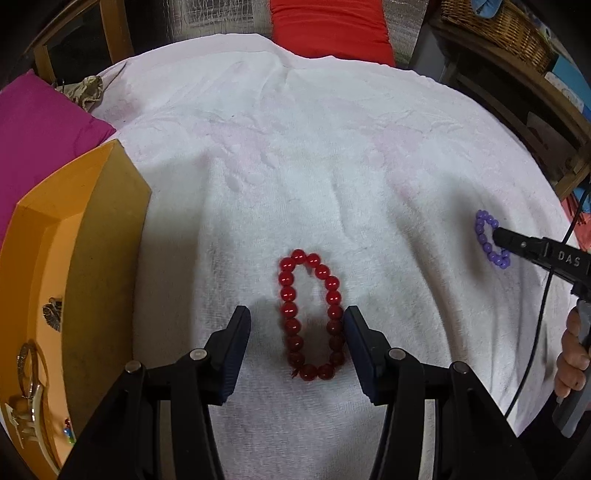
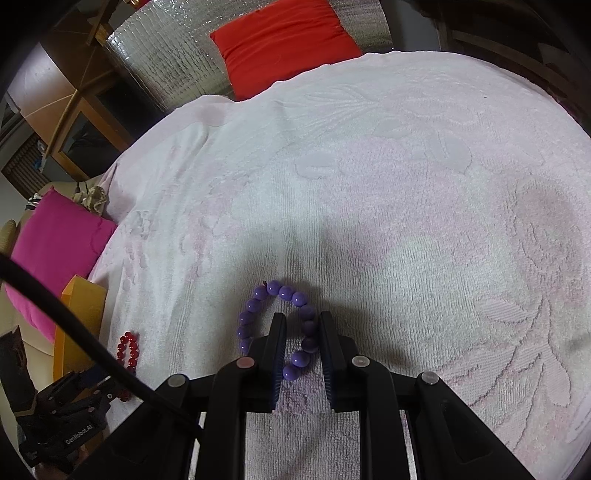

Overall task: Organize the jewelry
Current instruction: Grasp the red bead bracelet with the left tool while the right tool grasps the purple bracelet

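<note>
A red bead bracelet (image 1: 312, 314) lies in a long oval on the white towel (image 1: 295, 147). My left gripper (image 1: 295, 312) is open and straddles it: the right finger is at the beads, the left finger stands clear. The red bracelet (image 2: 127, 350) also shows in the right wrist view. A purple bead bracelet (image 2: 273, 317) lies further right. My right gripper (image 2: 302, 315) has one finger inside its loop and one outside, its narrow jaws shut on the right strand. The left wrist view shows that gripper (image 1: 498, 236) with the purple bracelet (image 1: 487, 240).
An orange tray (image 1: 110, 221) stands at the left edge, holding a hair clip (image 1: 22, 424), a ring and a leaf charm (image 1: 51, 314). A pink cushion (image 1: 40, 118) and a red cushion (image 1: 328, 29) lie beyond the towel. A wicker basket (image 1: 513, 26) sits far right. A hand (image 1: 572, 354) grips the right handle.
</note>
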Demonstrator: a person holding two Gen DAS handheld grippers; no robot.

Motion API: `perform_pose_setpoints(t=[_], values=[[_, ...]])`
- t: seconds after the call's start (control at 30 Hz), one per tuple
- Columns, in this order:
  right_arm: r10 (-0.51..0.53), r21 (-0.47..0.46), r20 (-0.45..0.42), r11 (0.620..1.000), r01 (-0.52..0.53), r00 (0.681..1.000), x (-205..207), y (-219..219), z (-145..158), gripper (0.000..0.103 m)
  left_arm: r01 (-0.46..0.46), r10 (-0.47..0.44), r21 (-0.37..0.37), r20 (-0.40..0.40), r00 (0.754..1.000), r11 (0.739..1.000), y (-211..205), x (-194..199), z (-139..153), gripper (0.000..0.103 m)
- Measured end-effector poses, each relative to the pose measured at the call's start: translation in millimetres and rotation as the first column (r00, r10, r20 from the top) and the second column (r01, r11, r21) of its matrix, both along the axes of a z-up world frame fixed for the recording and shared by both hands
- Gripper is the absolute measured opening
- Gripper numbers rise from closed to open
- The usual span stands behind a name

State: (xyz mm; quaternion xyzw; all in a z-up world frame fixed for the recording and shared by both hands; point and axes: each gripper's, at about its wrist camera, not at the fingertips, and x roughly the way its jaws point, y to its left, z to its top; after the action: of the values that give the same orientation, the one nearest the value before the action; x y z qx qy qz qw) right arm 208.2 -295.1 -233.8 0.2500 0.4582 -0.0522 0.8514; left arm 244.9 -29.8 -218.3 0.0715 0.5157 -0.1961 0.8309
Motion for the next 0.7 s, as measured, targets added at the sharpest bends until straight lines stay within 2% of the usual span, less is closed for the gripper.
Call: perform_pose_setpoints(t=[0.2,0.43,0.53,0.57,0.63,0.67,0.7], values=[[0.013,0.023,0.003,1.0,-0.013,1.0,-1,-4,-1,0.021,0.006,-0.007,-0.027,-0.014,1.0,1.0,-7,0,-2,0.053],[0.049,0.096,0.015,0.994,-0.05,0.999,-1,-16,-4,0.021,0.003,-0.003,-0.016,-0.006,1.0,1.0,-11,2,-4,0.053],[0.072,0.072,0.022,0.995,-0.073,0.997,-1,-14,-4,0.02,-0.004,0.004,-0.009,0.006,1.0,1.0,-12,2,-5,0.053],[0.076,0.058,0.022,0.995,-0.078,0.997,-1,-13,-3,0.02,-0.006,0.006,-0.006,0.013,1.0,1.0,-13,1,-4,0.05],[0.075,0.015,0.018,0.997,-0.076,0.997,-1,-9,-2,0.014,-0.008,0.008,-0.007,0.026,1.0,1.0,-16,2,-4,0.036],[0.077,-0.013,0.02,0.997,-0.077,0.997,-1,-5,0,0.011,-0.004,0.004,-0.019,0.027,1.0,1.0,-17,2,-3,0.025],[0.085,-0.031,0.023,0.996,-0.084,0.996,-1,-1,2,0.011,0.001,0.0,-0.03,0.023,1.0,1.0,-17,2,-3,0.019]])
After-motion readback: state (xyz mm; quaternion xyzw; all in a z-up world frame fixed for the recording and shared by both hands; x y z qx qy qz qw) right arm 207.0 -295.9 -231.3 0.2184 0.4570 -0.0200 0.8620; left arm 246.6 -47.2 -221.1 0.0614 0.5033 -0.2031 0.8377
